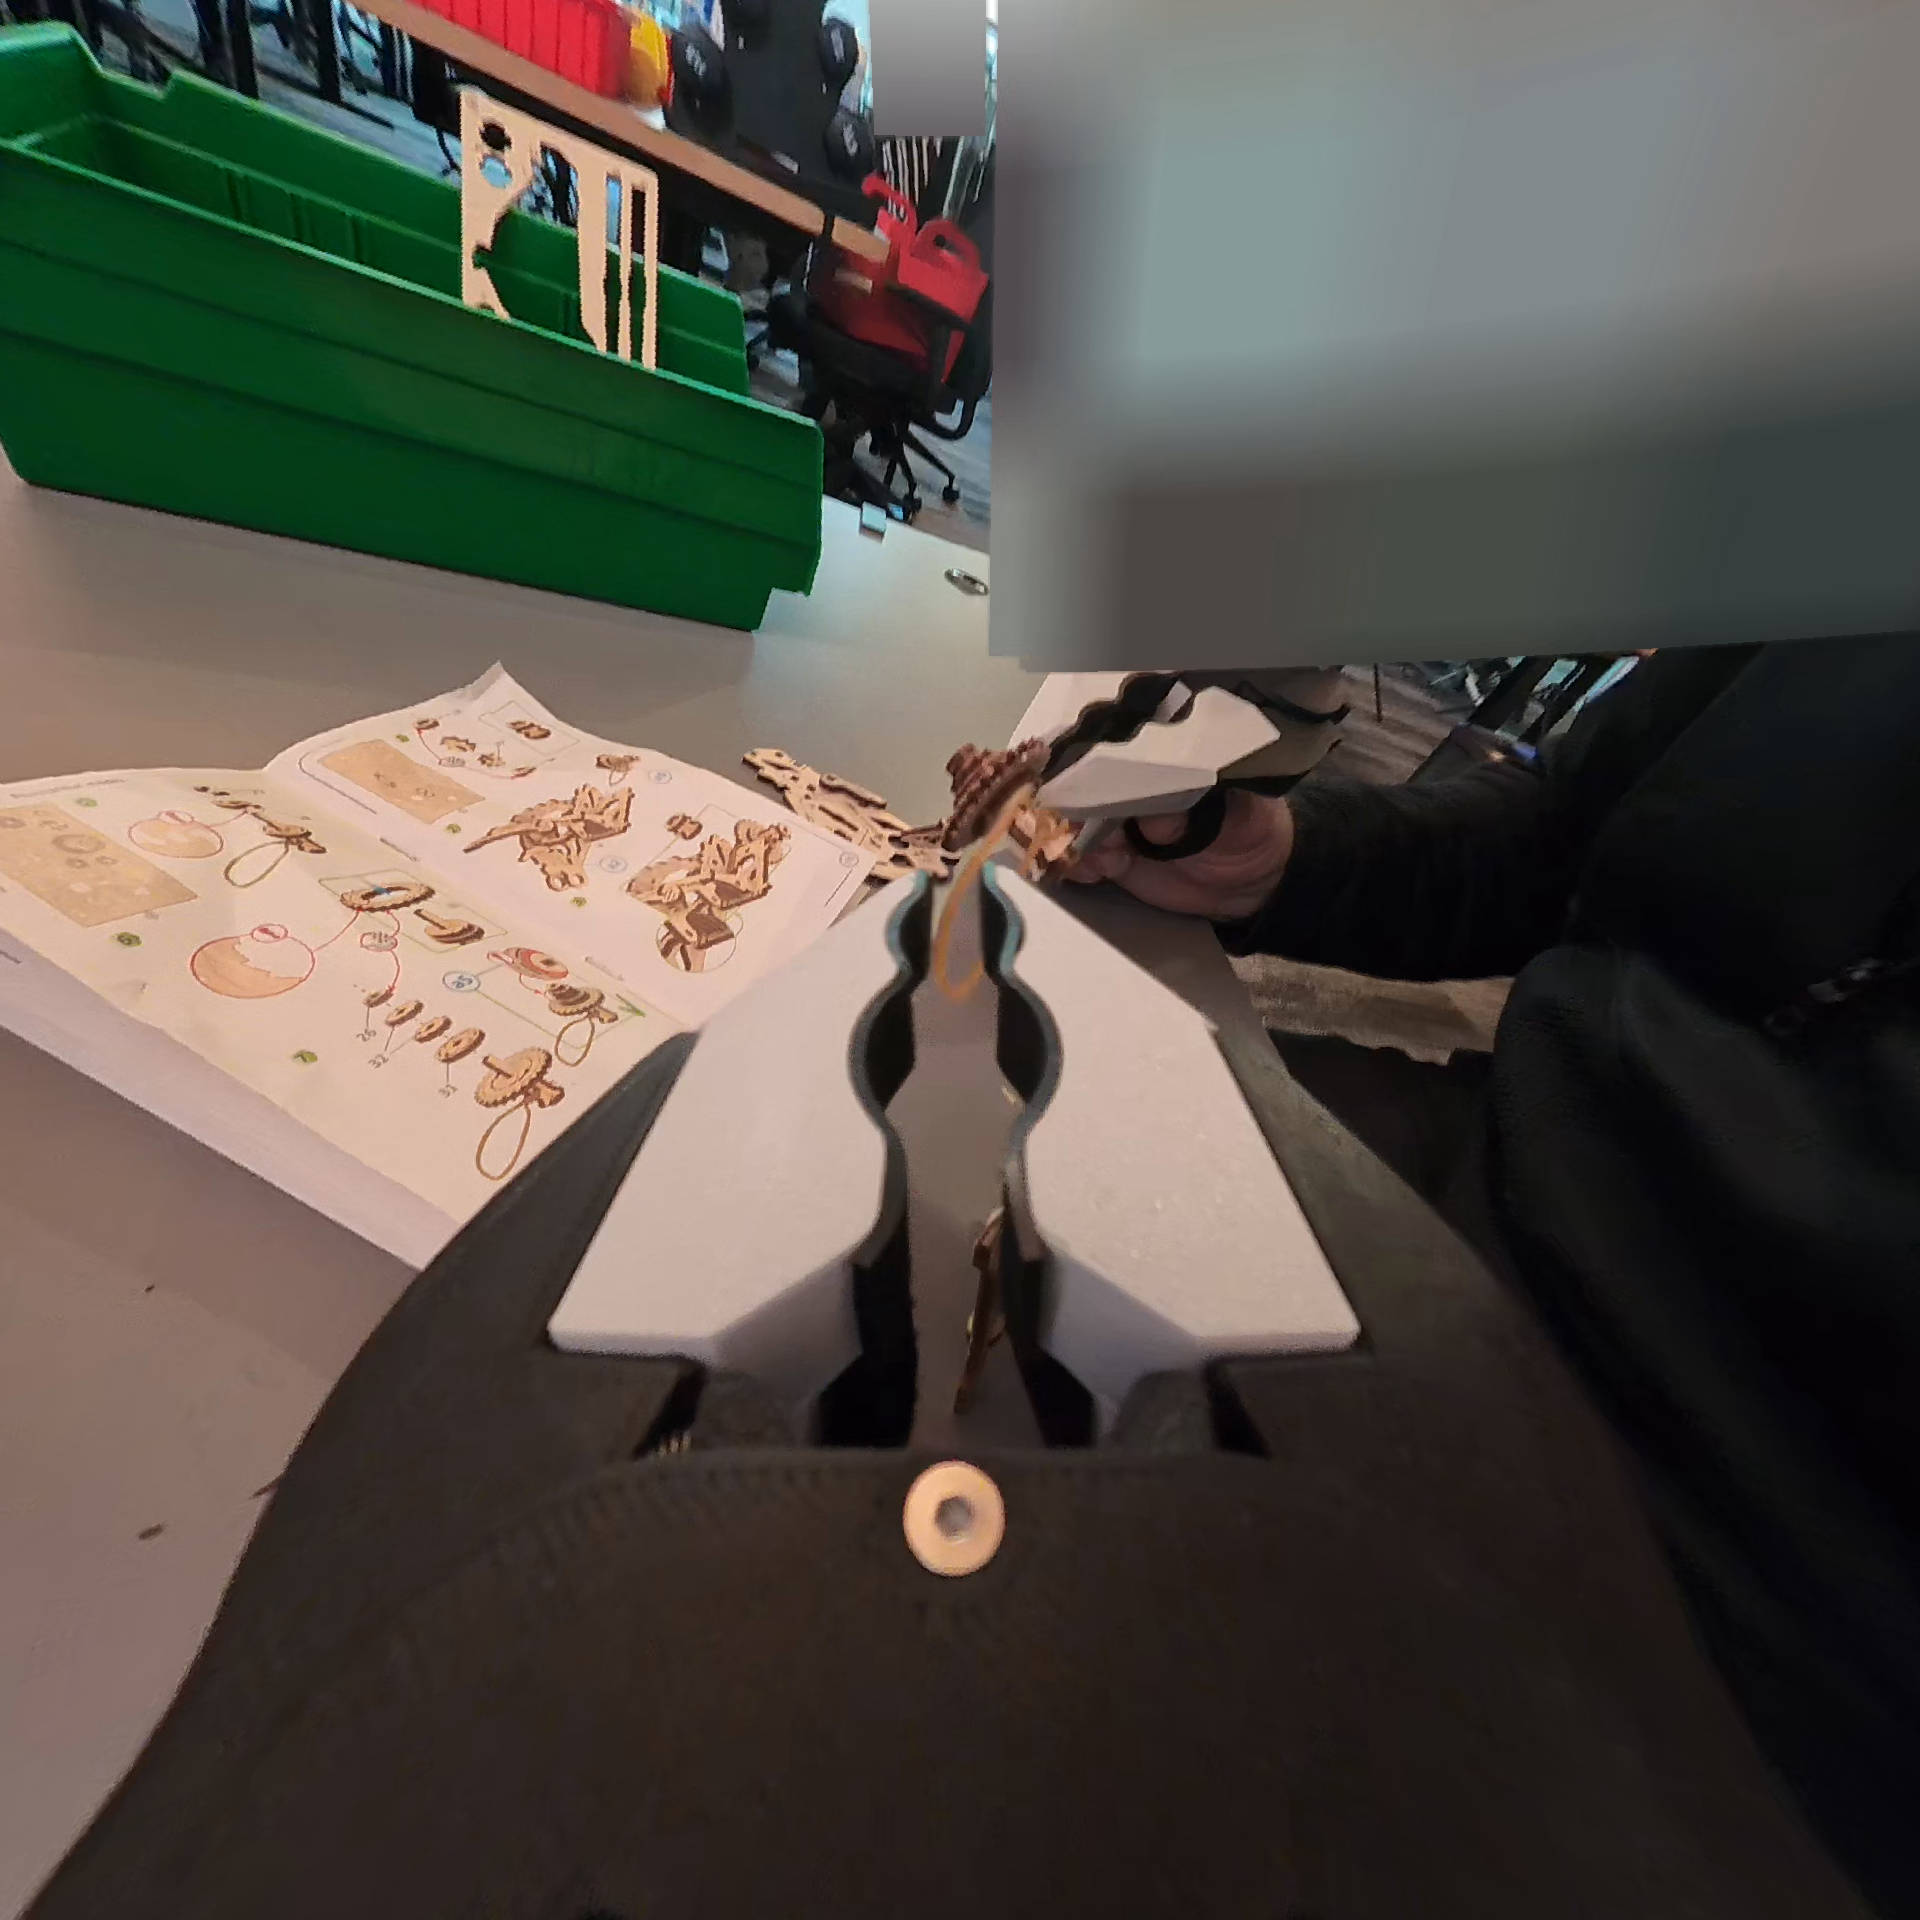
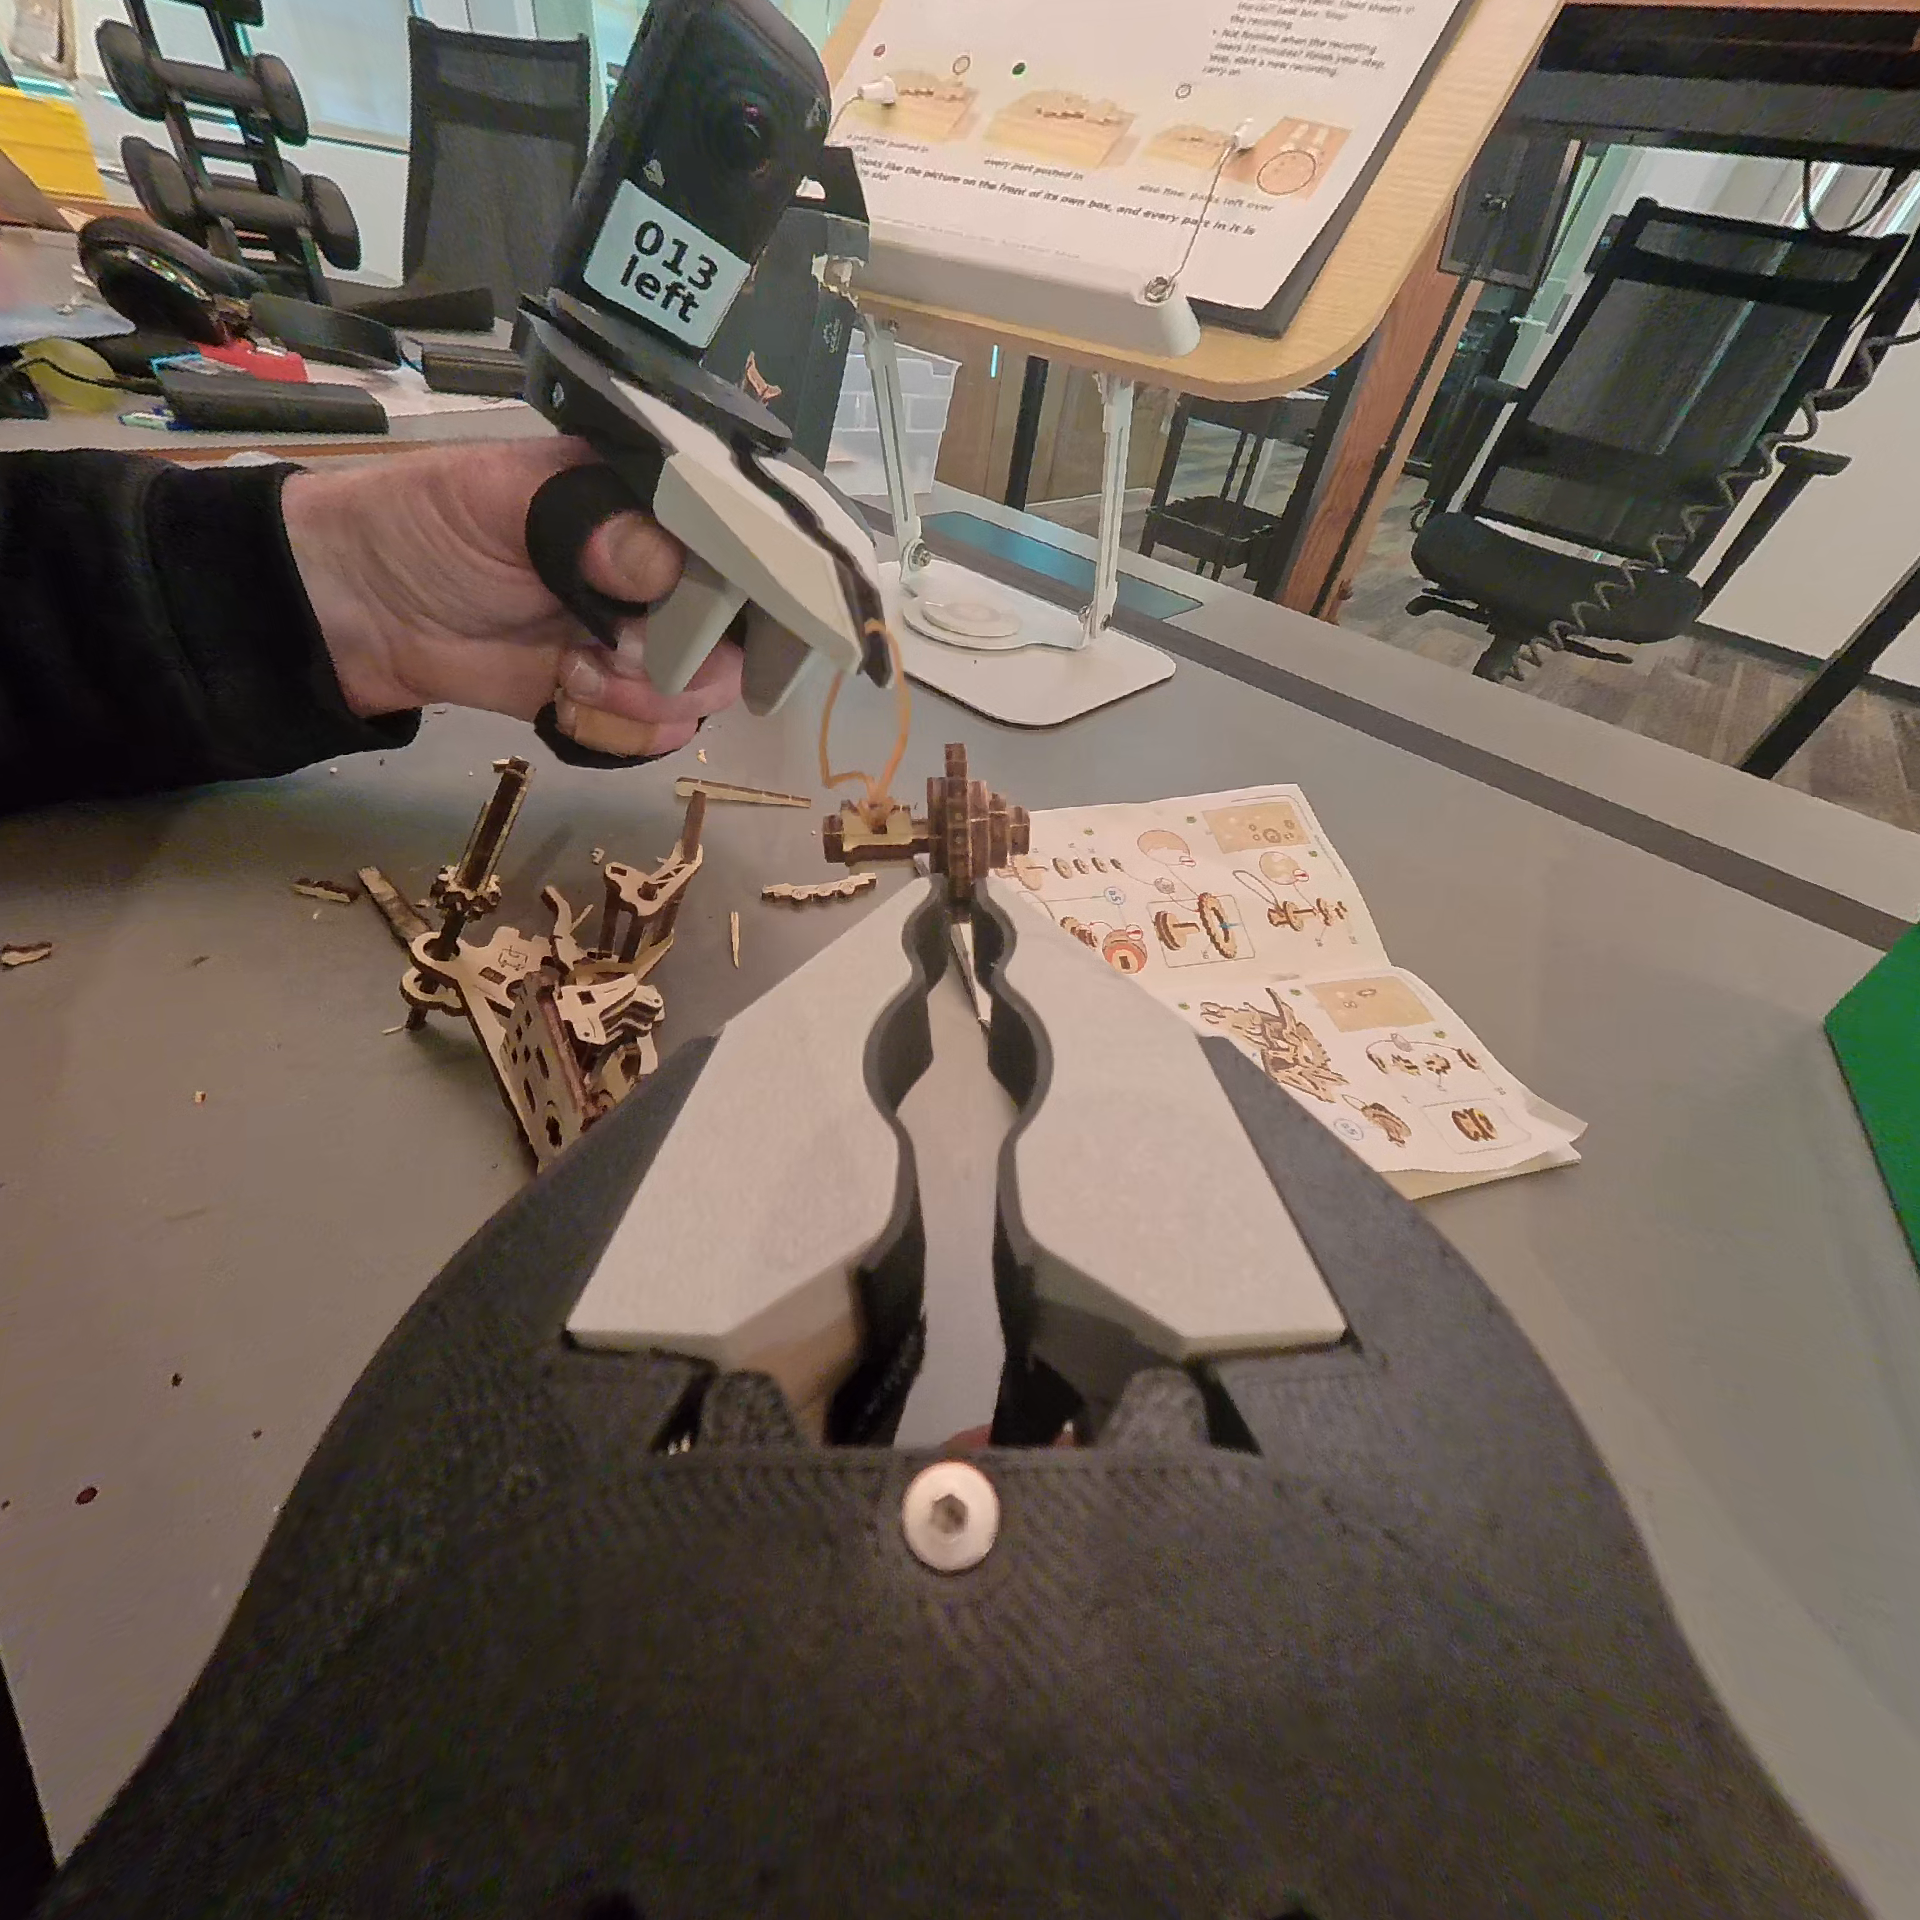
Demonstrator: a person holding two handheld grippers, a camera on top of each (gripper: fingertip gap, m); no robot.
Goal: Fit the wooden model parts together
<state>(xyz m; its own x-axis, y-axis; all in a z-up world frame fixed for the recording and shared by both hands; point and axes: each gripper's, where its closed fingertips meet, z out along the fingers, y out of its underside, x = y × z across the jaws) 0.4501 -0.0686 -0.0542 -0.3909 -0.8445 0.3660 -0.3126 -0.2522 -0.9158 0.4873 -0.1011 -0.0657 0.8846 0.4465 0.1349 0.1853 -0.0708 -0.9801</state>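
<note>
My right gripper (image 2: 951,899) is shut on a dark wooden gear-and-axle assembly (image 2: 961,826) and holds it just above the grey table (image 2: 1558,1039). A yellow rubber band (image 2: 868,727) runs up from the light wooden end of the axle (image 2: 871,826) to my left gripper (image 2: 878,665), which is shut on the band. In the left wrist view the band (image 1: 961,951) loops between the tips of my left gripper (image 1: 956,888). Just beyond them my right gripper (image 1: 1049,779) holds the gear assembly (image 1: 987,795). A part-built wooden model (image 2: 540,1008) lies to the left.
An open instruction sheet (image 2: 1278,966) lies on the table and also shows in the left wrist view (image 1: 416,894). Loose wooden pieces (image 2: 821,890) lie around. A green bin (image 1: 416,436) holds an upright punched wooden sheet (image 1: 561,229). A white document stand (image 2: 1039,644) is behind. The gap from one gripper's tips to the other's is roughly 6 cm.
</note>
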